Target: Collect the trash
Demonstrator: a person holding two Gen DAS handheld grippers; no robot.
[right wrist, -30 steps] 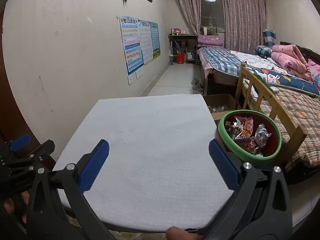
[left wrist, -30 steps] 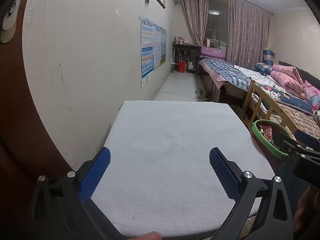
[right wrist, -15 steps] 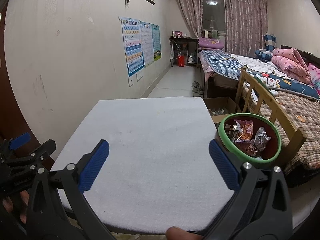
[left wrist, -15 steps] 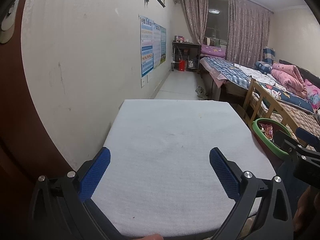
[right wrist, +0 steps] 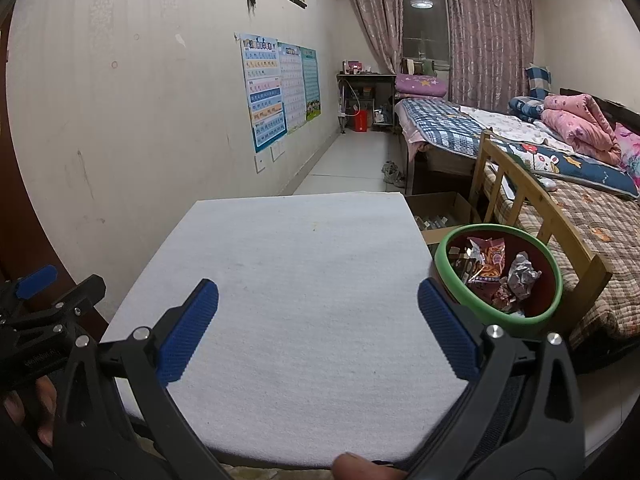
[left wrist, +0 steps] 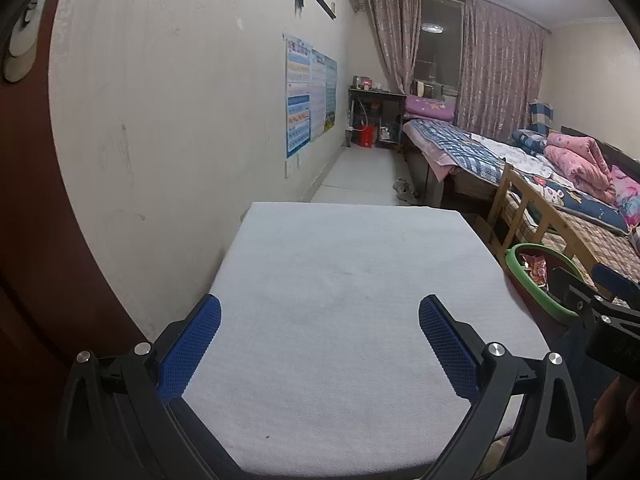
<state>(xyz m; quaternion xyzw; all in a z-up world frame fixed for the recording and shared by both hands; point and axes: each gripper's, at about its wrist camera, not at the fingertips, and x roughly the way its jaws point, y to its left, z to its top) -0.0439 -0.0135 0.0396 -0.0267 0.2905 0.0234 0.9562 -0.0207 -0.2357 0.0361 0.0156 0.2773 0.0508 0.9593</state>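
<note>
Your left gripper [left wrist: 319, 345] hovers at the table's [left wrist: 340, 280] near edge, fingers wide apart, nothing between them. At its side, your right gripper [right wrist: 318, 330] is spread just as wide and empty. The wrappers [right wrist: 494, 268] sit in the green-rimmed bin [right wrist: 532, 318] at two o'clock. Sweep your view slowly for leftover scraps before stopping.

Cream wall [right wrist: 120, 100] with posters [right wrist: 280, 88], beds [right wrist: 560, 184], curtained window [right wrist: 424, 12]
</note>
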